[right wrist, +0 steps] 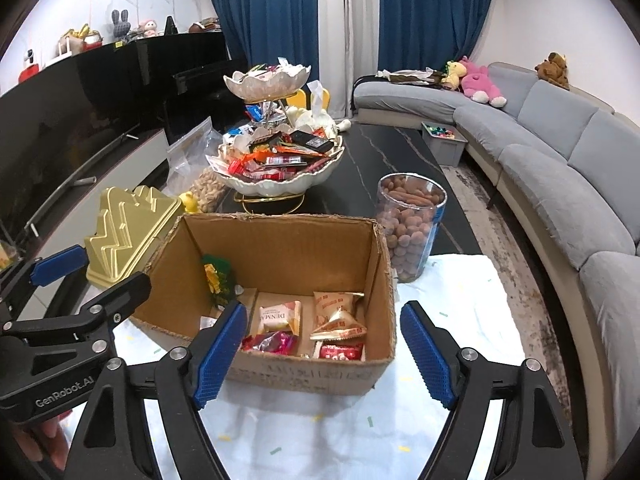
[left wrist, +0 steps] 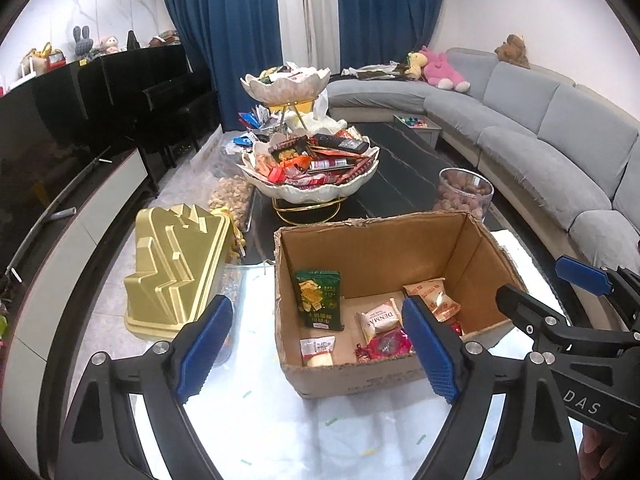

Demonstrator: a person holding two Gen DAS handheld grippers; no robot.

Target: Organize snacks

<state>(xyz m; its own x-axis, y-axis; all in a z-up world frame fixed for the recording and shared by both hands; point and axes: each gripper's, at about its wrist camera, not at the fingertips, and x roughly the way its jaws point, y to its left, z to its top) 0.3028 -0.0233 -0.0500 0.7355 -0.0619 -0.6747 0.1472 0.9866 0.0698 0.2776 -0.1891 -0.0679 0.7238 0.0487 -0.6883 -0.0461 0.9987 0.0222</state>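
Both empty and wide open — left gripper (left wrist: 316, 356), right gripper (right wrist: 324, 356) over the box (right wrist: 280, 376); snack bowl (left wrist: 308, 192) straight ahead beyond it.

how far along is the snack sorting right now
Done: several packets, including a green bag, lie in the cardboard box. In hand: nothing; the left tool and right tool are both open and empty. Left: the tiered dish is piled with snacks.

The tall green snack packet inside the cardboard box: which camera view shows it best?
The left wrist view: the tall green snack packet faces the camera, whole front visible, inside the cardboard box. In the right wrist view it appears only edge-on.
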